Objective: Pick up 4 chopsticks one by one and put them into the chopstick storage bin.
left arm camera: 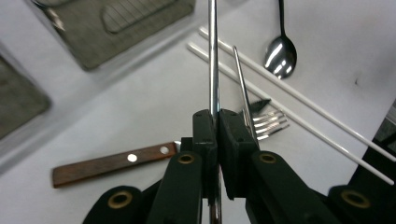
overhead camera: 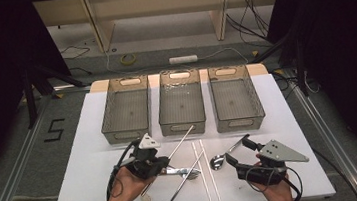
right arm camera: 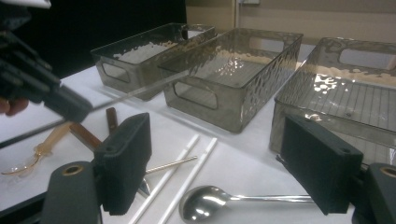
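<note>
The left claw (left arm camera: 215,122) is pressed together on a thin shiny metal stick (left arm camera: 213,56), pinching it near one end so the long part points up toward the three see-through plastic bins (overhead camera: 181,104) at the far side of the white counter (overhead camera: 89,155) (each bin looks meant for one kind of thing). The right claw (right arm camera: 224,163) waits spread wide with nothing in it, near the shiny metal spoon (right arm camera: 205,203). A wood-handled fork (left arm camera: 112,163) and two white sticks (overhead camera: 207,178) lie flat between the hands.

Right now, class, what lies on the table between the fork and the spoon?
In the high view, two white sticks lie side by side between the fork and the spoon.
</note>
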A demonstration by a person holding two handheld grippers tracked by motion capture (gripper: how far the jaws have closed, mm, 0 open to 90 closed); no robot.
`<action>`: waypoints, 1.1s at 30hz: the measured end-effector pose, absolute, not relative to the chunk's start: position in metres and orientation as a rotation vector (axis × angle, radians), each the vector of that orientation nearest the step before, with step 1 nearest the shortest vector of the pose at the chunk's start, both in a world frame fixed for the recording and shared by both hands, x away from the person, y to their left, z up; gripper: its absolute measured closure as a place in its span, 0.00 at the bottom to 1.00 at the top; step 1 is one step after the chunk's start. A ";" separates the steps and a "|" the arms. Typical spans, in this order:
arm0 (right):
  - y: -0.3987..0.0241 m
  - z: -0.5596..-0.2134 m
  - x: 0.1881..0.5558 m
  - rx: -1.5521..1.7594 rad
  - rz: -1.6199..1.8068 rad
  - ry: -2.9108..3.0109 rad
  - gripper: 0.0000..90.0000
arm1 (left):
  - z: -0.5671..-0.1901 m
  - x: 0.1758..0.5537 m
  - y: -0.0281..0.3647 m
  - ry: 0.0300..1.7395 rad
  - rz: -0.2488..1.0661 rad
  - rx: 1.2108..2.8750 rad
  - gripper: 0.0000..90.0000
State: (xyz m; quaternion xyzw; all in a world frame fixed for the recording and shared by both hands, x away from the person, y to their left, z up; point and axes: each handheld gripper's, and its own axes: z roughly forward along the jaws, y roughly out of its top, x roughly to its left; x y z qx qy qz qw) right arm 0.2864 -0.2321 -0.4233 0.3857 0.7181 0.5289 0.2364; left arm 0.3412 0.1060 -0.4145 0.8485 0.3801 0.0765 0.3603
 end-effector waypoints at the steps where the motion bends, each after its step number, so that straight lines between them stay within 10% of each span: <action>1: -0.232 -0.423 0.286 1.058 1.450 1.969 0.29 | -0.412 0.343 0.109 0.979 0.203 2.178 0.95; 33: -0.232 -0.424 0.288 1.076 1.446 1.975 0.28 | -0.362 0.424 0.181 1.160 0.455 1.933 0.95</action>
